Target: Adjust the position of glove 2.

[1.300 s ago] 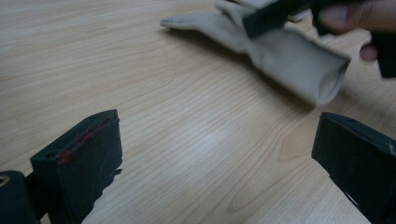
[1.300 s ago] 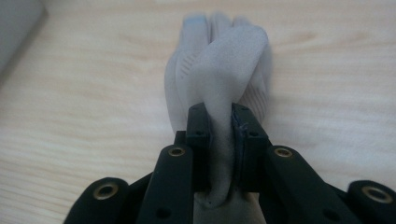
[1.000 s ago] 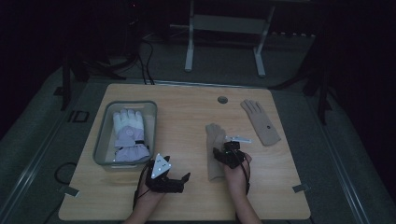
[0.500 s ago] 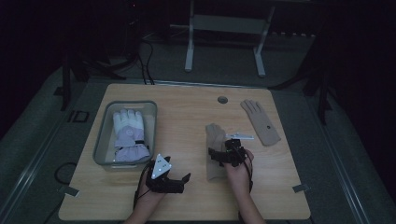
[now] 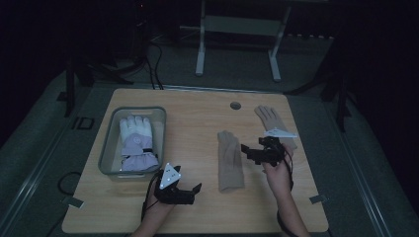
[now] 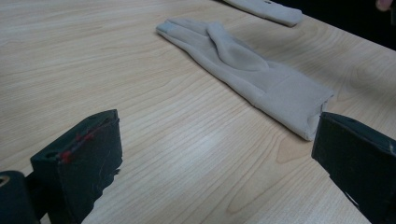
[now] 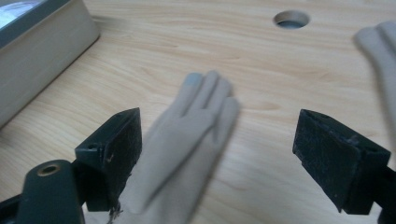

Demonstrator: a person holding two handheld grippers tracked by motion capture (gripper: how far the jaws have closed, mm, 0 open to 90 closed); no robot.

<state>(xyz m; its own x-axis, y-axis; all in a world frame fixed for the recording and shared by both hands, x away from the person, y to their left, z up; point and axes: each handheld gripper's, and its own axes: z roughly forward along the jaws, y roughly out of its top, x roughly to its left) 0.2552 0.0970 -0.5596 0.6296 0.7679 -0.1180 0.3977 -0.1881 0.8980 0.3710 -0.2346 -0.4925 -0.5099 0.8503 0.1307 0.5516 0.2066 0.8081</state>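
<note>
On table [image 5: 197, 207], beige glove [image 5: 230, 160], fingers away.

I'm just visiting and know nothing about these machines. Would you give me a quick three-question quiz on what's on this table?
1. How many beige gloves lie on the bare table?
2. True or false: the white and lilac glove lies inside the grey bin.
3. Is the right gripper open or shut?

Key:
1. Two: the near beige glove and the far beige glove.
2. True.
3. Open, nothing gripped.
</note>
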